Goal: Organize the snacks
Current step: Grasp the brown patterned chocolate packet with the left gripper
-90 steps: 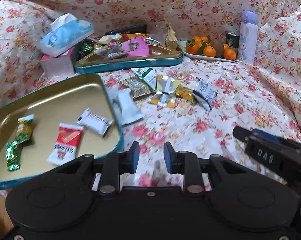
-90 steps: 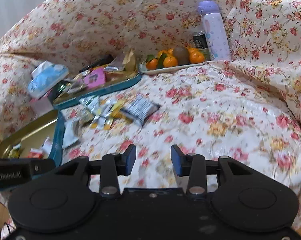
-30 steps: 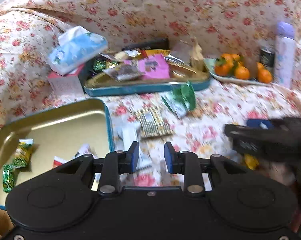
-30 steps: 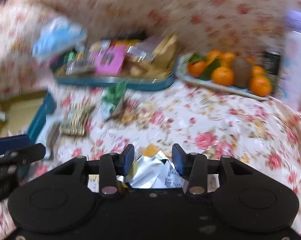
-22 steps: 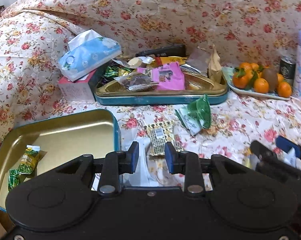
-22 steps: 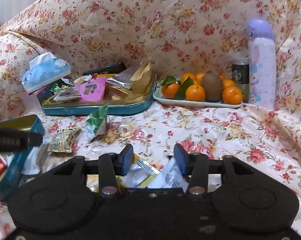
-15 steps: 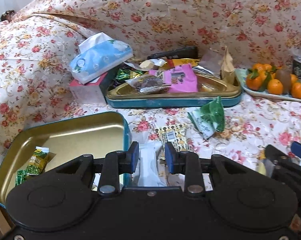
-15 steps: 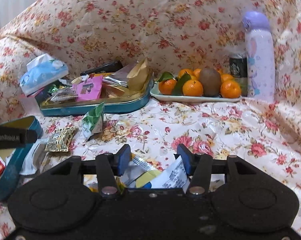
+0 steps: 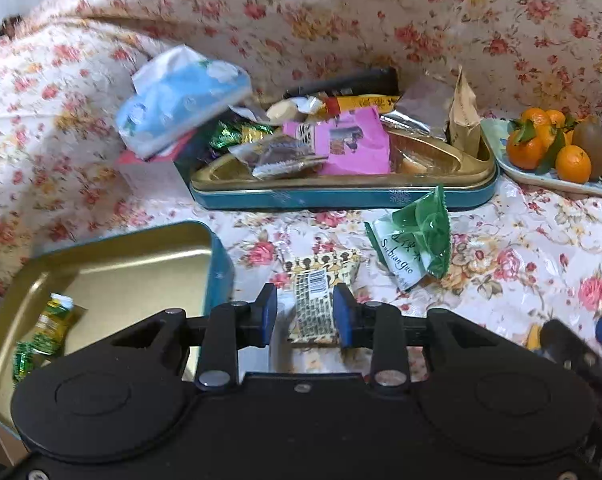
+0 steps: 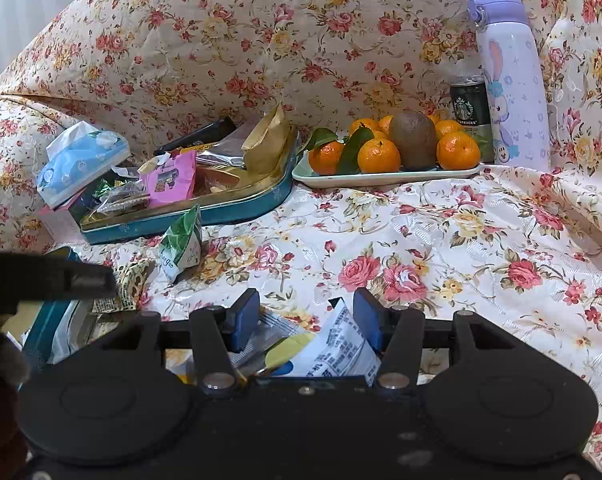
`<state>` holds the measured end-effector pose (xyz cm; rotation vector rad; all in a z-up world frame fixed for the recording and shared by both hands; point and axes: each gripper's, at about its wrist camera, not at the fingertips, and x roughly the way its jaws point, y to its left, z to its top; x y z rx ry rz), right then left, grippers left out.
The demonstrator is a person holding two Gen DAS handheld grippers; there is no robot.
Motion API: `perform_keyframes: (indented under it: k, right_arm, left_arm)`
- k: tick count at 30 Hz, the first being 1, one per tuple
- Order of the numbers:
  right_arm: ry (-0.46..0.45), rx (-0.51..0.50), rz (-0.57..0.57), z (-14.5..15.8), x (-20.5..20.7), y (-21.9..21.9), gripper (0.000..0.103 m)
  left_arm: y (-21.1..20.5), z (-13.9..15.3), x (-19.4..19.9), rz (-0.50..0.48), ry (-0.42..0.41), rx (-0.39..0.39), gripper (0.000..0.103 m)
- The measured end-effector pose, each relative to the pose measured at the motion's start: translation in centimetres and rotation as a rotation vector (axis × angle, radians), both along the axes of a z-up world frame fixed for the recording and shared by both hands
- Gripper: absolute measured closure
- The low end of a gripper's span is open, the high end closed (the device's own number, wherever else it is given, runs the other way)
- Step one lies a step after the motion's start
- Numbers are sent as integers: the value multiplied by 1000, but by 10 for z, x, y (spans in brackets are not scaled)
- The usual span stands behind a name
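Jaws spreading on the left gripper point(image 9: 305, 314) straddle a gold-patterned snack packet point(image 9: 319, 294) with a barcode that lies on the flowered cloth, the blue pads either side of it and not yet pressing; the right gripper point(image 10: 307, 322) holds its jaws parted around a white printed packet point(image 10: 343, 346) and some silvery and yellow wrappers point(image 10: 269, 344), though whether the right-hand pad touches the white packet is hard to judge from this angle. The step in hand looks like picking loose snacks off the cloth, and the next move would call for each gripper to sink a little and close squarely on its packet before carrying it to a tin. Just left of the gold-patterned packet sits the open gold tin point(image 9: 113, 264) with a teal rim, holding a green-wrapped sweet point(image 9: 47, 328); much of its floor is hidden behind the gripper body. A little farther on a green and white packet point(image 9: 415, 240) stands crumpled on the cloth. Beyond it the second, crowded tin point(image 9: 341, 196) carries a pink packet point(image 9: 351, 146) and assorted wrappers, with a blue tissue pack point(image 9: 181, 96) perched at its left end. Farthest back, a plate of mandarins point(image 10: 381, 176) with a kiwi, a dark can point(image 10: 471, 114) and a lilac bottle point(image 10: 509, 80) stand against the draped cloth. The white packet's lower part is cut off by the gripper.
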<state>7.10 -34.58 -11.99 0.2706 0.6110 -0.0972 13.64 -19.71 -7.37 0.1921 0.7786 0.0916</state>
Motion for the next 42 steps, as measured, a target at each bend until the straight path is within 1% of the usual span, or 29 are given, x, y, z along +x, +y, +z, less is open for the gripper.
perform_keyframes:
  k: [3, 10, 15, 18, 23, 25, 29, 33, 36, 37, 38, 40, 42]
  right_arm:
    - [0, 5, -2, -1, 0, -1, 48]
    - [-5, 25, -7, -1, -1, -2, 48]
    - [-12, 42, -16, -1, -2, -4, 48]
    - [-14, 46, -18, -1, -2, -3, 48]
    - [-25, 64, -30, -1, -4, -4, 48]
    - [-32, 72, -35, -1, -5, -5, 48]
    - [-42, 84, -36, -1, -6, -6, 48]
    - [-49, 91, -34, -1, -7, -7, 48]
    - [-53, 93, -36, 0, -8, -7, 48]
    - [-55, 94, -36, 0, -8, -7, 48]
    - [-53, 96, -38, 0, -9, -7, 48]
    - [-56, 98, -42, 0, -9, -8, 48]
    - [-57, 99, -42, 0, -9, -8, 48]
  left_arm:
    - [1, 0, 8, 20, 1, 0, 59]
    - [0, 0, 20, 24, 23, 23, 59]
    - [4, 2, 22, 13, 52, 3, 59]
    - [8, 5, 28, -18, 96, -27, 59]
    - [22, 12, 49, -88, 227, -111, 59]
    - [27, 14, 59, -107, 275, -133, 59]
    - [27, 15, 67, -137, 315, -116, 53]
    - [18, 13, 70, -196, 344, -91, 52]
    - [9, 4, 70, -237, 417, -115, 53]
    - [6, 0, 68, -244, 429, -125, 53]
    - [2, 1, 64, -246, 405, -111, 53]
    - [-7, 0, 55, -262, 360, -58, 54]
    - [-14, -1, 49, -277, 334, -23, 54]
